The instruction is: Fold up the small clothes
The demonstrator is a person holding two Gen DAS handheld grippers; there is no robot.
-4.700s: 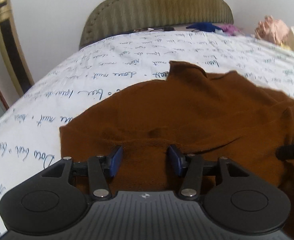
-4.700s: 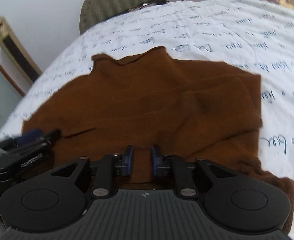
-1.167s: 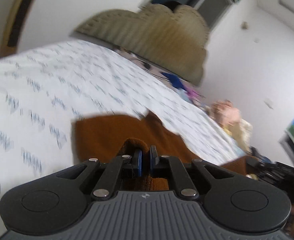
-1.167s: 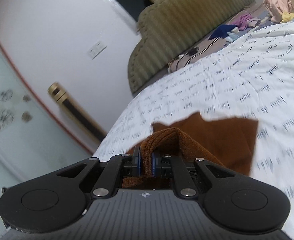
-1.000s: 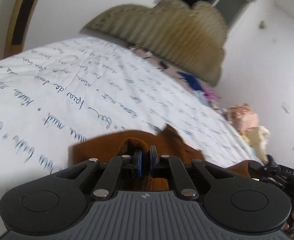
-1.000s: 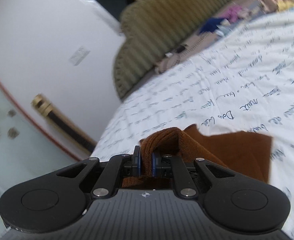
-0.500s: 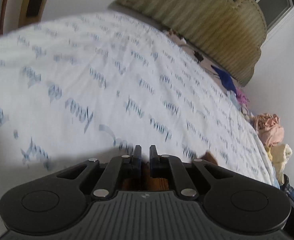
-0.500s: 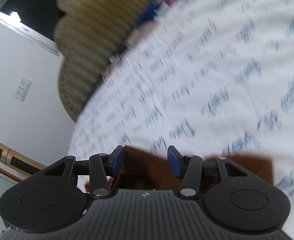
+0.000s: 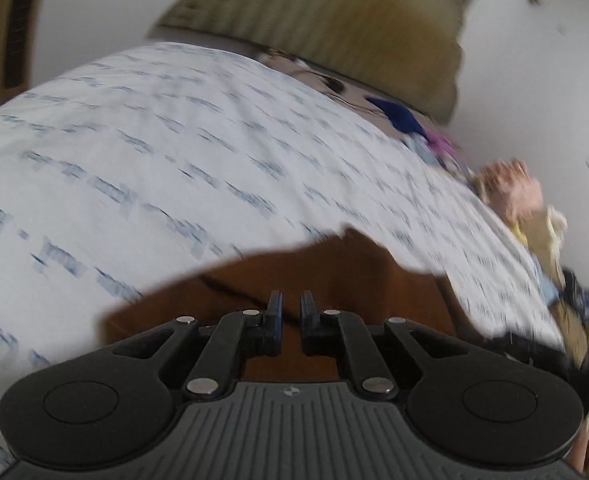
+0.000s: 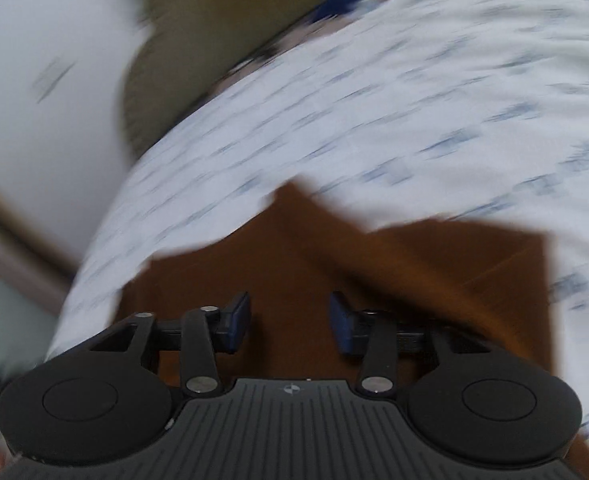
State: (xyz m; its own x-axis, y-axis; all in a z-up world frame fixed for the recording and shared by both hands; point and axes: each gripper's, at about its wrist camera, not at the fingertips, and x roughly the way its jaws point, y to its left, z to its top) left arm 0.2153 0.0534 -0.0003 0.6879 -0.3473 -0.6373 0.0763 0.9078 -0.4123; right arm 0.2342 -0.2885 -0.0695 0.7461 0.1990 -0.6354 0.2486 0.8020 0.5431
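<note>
A brown knit garment [image 9: 334,272] lies doubled over on the white bed sheet with blue writing [image 9: 134,140]. My left gripper [image 9: 290,308] hovers low over its near left part, shut, and brown cloth fills the thin slit between its pads. In the right wrist view the same garment [image 10: 314,248] spreads flat under my right gripper [image 10: 290,316]. Those jaws stand apart and are closing, with the cloth below them and nothing pinched between the blue pads [image 10: 340,320]. Both views are blurred by motion.
An olive padded headboard [image 9: 334,20] stands at the far end of the bed, against a white wall. A dark blue cloth [image 9: 398,116] and a pink and cream heap of clothes [image 9: 514,192] lie at the far right of the bed. The sheet [image 10: 414,100] stretches beyond the garment.
The right gripper let go of the raised garment edge, opened and sank toward the cloth. The garment now lies flat and doubled. The left gripper stayed shut and shifted over the garment.
</note>
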